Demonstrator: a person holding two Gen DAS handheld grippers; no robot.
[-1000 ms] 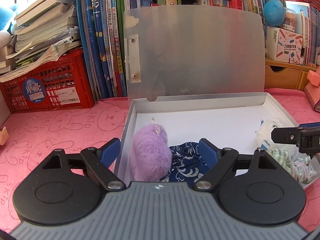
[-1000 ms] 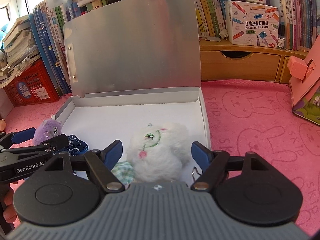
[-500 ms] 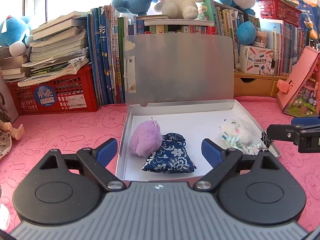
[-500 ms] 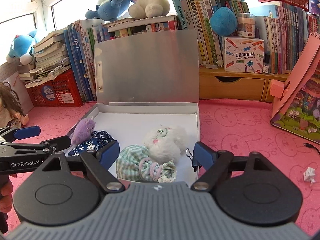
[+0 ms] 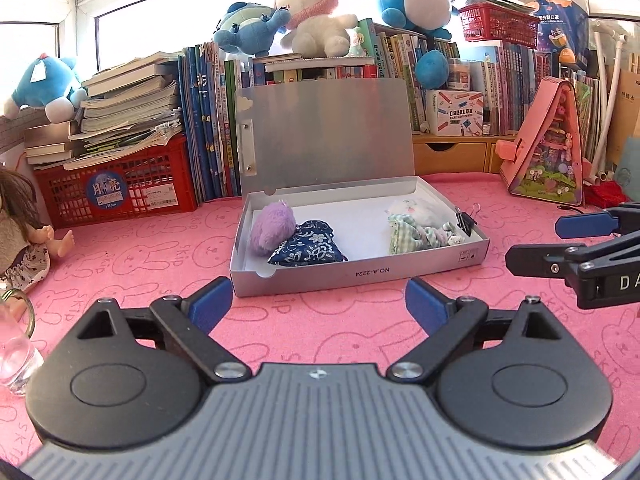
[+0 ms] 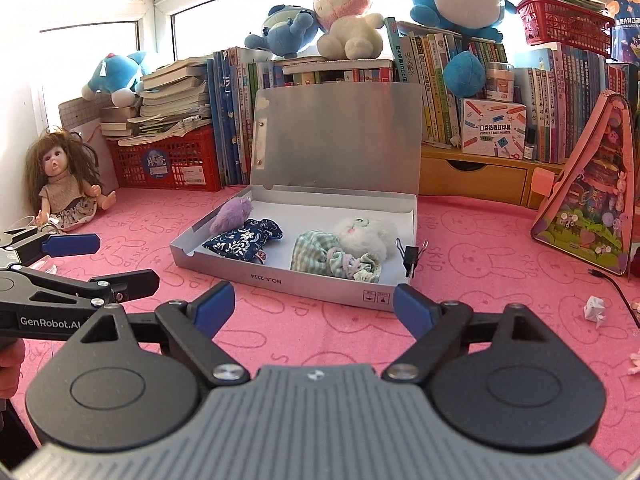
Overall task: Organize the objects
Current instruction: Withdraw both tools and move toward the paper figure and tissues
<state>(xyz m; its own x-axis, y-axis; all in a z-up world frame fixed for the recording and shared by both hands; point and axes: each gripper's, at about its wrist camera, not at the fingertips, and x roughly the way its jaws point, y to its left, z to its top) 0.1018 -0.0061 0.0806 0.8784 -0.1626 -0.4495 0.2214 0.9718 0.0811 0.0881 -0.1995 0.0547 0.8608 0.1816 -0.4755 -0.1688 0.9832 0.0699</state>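
A grey box [image 5: 360, 272] [image 6: 280, 276] lies open on the pink mat, lid upright. Inside are a purple plush [image 5: 270, 230] [image 6: 232, 214], a blue floral pouch [image 5: 308, 246] [image 6: 244, 238], a white plush [image 5: 416, 212] [image 6: 364, 232] and green checked cloth [image 5: 416, 234] [image 6: 332, 258]. A black binder clip [image 5: 466, 220] [image 6: 410, 254] sits on the box's right wall. My left gripper [image 5: 319, 300] and right gripper [image 6: 314, 308] are both open and empty, held back in front of the box. Each also shows in the other's view, the right gripper [image 5: 568, 244] and the left gripper [image 6: 88, 260].
A doll [image 6: 66, 184] sits at the left by a red crate [image 5: 116, 188]. Books and plush toys line the back. A pink toy house [image 6: 592, 200] stands right, with a paper scrap [image 6: 594, 308] and cable near it. A clear bottle [image 5: 12, 356] is at the near left.
Both grippers have pulled back from inside the box to well in front of it, still open. The toys and pouch stay in the box.
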